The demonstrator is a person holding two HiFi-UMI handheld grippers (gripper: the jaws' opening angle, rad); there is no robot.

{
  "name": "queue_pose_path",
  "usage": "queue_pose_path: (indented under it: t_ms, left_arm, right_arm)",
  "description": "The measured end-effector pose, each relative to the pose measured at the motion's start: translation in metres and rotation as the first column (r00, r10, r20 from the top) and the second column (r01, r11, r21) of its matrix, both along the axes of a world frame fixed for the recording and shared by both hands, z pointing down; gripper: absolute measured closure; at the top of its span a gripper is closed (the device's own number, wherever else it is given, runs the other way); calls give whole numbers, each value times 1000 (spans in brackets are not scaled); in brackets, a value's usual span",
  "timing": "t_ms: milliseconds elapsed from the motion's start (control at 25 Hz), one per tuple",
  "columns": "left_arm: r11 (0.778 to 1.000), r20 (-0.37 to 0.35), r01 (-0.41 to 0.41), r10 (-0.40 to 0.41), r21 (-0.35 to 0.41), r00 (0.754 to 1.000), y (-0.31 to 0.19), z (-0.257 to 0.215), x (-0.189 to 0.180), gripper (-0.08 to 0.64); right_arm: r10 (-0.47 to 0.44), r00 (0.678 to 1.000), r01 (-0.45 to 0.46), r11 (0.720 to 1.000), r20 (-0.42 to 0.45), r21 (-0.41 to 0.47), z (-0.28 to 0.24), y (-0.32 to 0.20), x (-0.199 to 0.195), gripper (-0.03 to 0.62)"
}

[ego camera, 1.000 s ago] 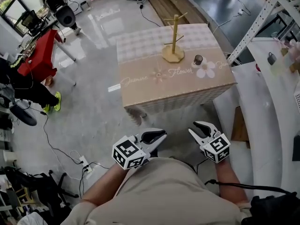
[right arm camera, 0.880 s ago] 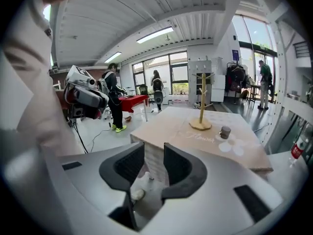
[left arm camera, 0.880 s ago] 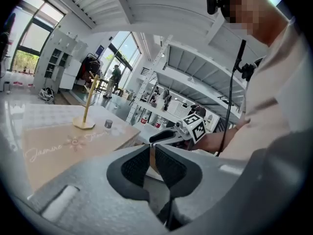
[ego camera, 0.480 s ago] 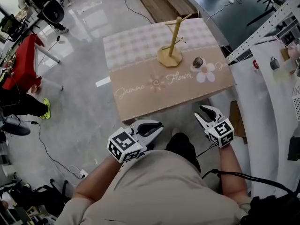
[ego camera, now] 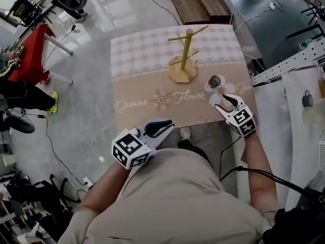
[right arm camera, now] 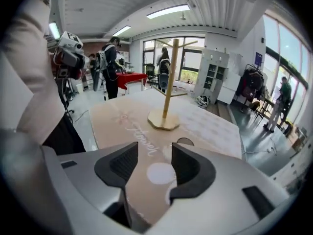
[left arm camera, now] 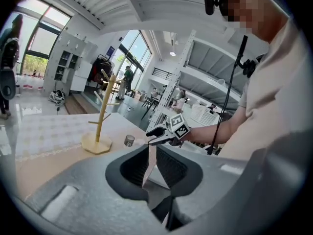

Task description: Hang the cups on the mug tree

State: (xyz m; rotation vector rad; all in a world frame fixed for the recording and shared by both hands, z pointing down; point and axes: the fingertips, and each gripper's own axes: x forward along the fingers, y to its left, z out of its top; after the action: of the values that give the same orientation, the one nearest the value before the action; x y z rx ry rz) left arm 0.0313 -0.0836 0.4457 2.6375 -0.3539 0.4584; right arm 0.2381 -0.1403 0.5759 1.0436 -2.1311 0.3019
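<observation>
A wooden mug tree (ego camera: 183, 55) stands on a table (ego camera: 137, 60) covered by a tan and checked cloth. A small dark cup (ego camera: 215, 81) sits to its right on a printed flower. My right gripper (ego camera: 223, 101) hovers over the table's near edge, just short of the cup. Its jaws are opening and nothing is between them. In the right gripper view the tree (right arm camera: 168, 82) rises ahead, and the cup (right arm camera: 185, 141) peeks over the right jaw of the gripper (right arm camera: 155, 144). My left gripper (ego camera: 163, 126) stays near my body, off the table. Its jaws (left arm camera: 153, 147) stand a narrow slit apart, empty.
A red table (ego camera: 33, 60) and a person in black (ego camera: 20, 93) are at the far left. Cables trail across the floor (ego camera: 66, 156). White shelving (ego camera: 299, 80) runs along the right side, close to the table's right edge.
The table has come closer in view. My right gripper has moved forward from beside my body to the table's edge near the cup, with its jaws wider apart. The left gripper has barely moved.
</observation>
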Motion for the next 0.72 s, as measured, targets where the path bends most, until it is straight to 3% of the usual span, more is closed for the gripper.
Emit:
queue_pose_path:
  t_ms: [280, 480, 720]
  left_arm:
    - [993, 23, 121, -121, -1, 992, -37, -4, 42, 515]
    - [978, 37, 210, -210, 1, 977, -47, 0, 51, 515]
    - [960, 67, 279, -279, 8, 958, -51, 2, 46, 515]
  right_arm:
    - [-221, 969, 218, 975, -109, -46, 43, -68, 38, 347]
    - [-392, 907, 381, 920, -152, -96, 75, -92, 40, 303]
    - [-530, 840, 512, 844, -113, -159, 103, -101, 30, 278]
